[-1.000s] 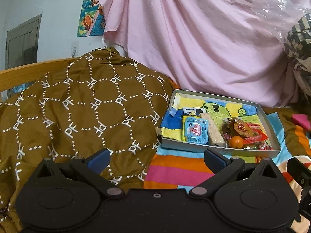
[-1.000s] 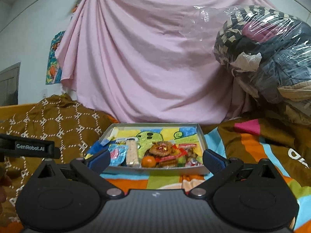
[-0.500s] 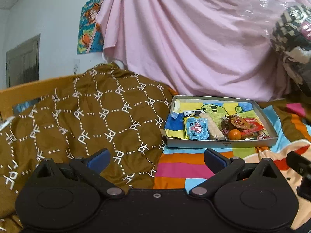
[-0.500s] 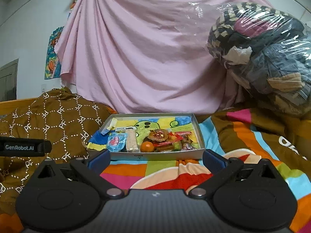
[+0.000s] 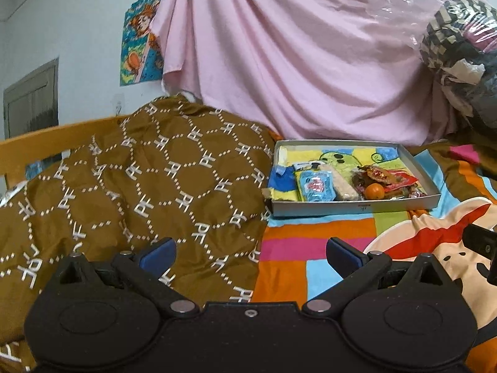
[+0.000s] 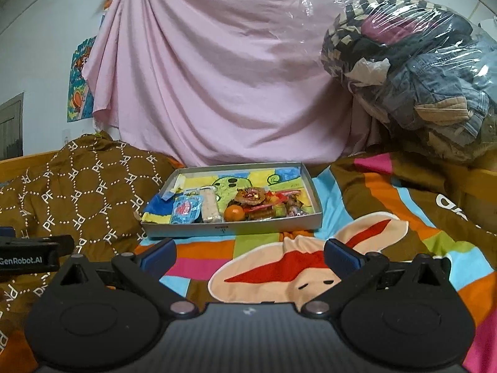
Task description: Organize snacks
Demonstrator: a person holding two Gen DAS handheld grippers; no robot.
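Pretty cramped bedroom tbh. A big pink sheet (image 6: 223, 71) hangs in folds over most of the back wall, with a bright cartoon poster (image 5: 141, 40) on the pale wall (image 5: 77, 25) to its left. The bed has a wooden frame (image 5: 46, 143), a brown quilt with a white PF pattern (image 5: 139, 180), and a loud striped cartoon bedspread (image 6: 388, 217). A clear plastic bag of clothes (image 6: 419, 71) is piled at the right.

Open striped bedspread (image 6: 279, 248) lies ahead of both tools up to the snack tray (image 6: 230, 228); a brown quilt (image 5: 124, 186) mounds left.
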